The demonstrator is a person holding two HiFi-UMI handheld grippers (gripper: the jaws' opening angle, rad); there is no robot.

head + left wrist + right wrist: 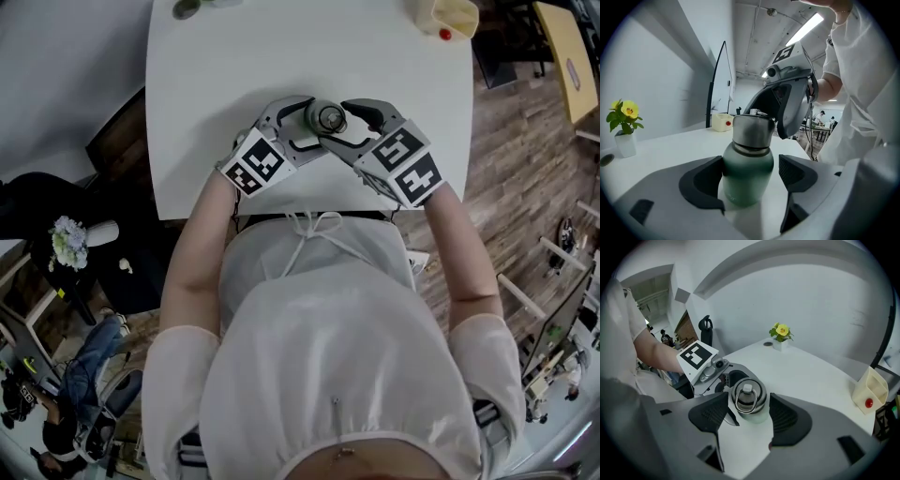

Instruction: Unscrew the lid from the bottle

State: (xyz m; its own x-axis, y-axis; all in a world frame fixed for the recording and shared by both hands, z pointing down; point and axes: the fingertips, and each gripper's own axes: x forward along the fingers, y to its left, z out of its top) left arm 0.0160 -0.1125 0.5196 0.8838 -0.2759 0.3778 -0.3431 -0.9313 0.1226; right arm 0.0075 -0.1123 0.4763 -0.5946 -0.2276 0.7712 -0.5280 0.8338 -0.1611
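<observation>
A green bottle (747, 180) with a steel lid (751, 131) stands upright on the white table (234, 56), near its front edge. In the head view the lid (329, 117) shows from above between both grippers. My left gripper (314, 120) straddles the bottle's body: one pad (705, 180) touches it, and a thin gap shows at the other pad. My right gripper (335, 122) comes from the right at lid height. Its pads (715, 413) flank the ringed lid (749, 397) with slim gaps on both sides.
A cream container with a red dot (448, 17) stands at the table's far right. A small white pot with a yellow flower (624, 133) and a dark round object (187, 7) sit at the far left. The table's front edge runs just below the grippers.
</observation>
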